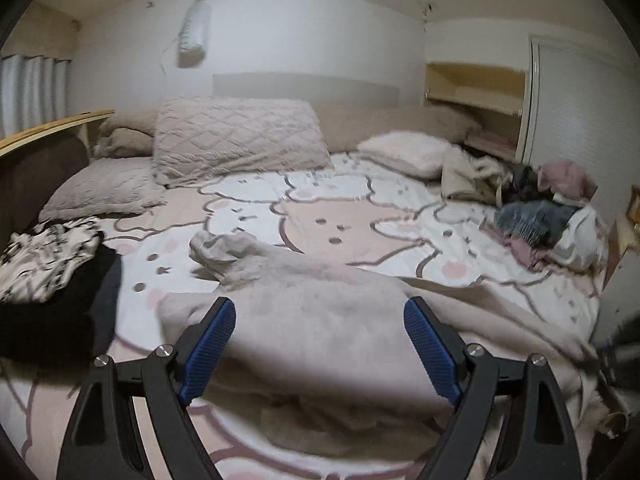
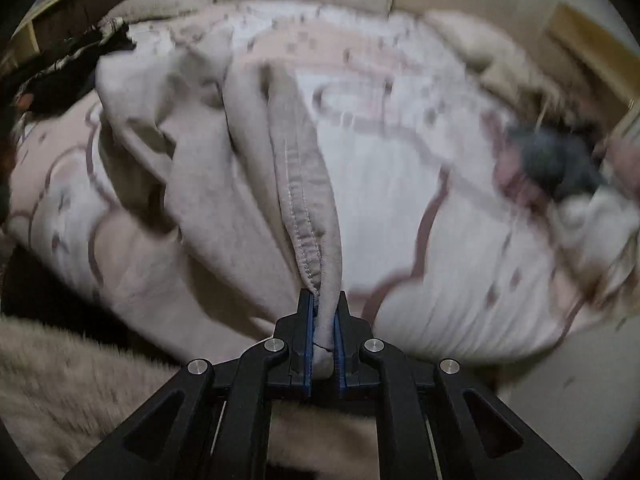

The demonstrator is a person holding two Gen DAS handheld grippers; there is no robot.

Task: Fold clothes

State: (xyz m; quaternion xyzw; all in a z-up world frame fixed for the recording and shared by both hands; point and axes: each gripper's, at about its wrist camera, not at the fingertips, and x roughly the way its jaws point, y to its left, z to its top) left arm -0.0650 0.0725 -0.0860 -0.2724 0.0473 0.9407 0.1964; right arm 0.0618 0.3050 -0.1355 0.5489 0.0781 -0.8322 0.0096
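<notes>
Laundry day on a bed [image 1: 360, 208] spread with a white-and-pink cartoon-print cover: a pale beige, soft fleece garment [image 1: 304, 312] lies rumpled across the near half of the bed, waiting to be folded. The right tool [image 2: 323, 320] is clenched on a stitched hem of that garment [image 2: 308, 208], its blue pads pinching the doubled edge so that a long fold of cloth hangs out from the grip toward the bed; holding by the seam looks like a way to draw the piece straight before laying it flat. The left tool [image 1: 320, 344] stands released, its blue-padded fingers spread wide above the bulk of the fleece with nothing pressed between them, seemingly poised to take a second edge. At the bed's far right corner a mixed heap of unfolded clothes in pink, grey-blue and white [image 1: 548, 216] sits well apart from the work area, while a black-and-white patterned garment over dark cloth [image 1: 48, 264] lies at the left edge. Quilted beige pillows [image 1: 236, 136] line the headboard end. By these views the fold has hardly begun; much of the right view is blurred.
</notes>
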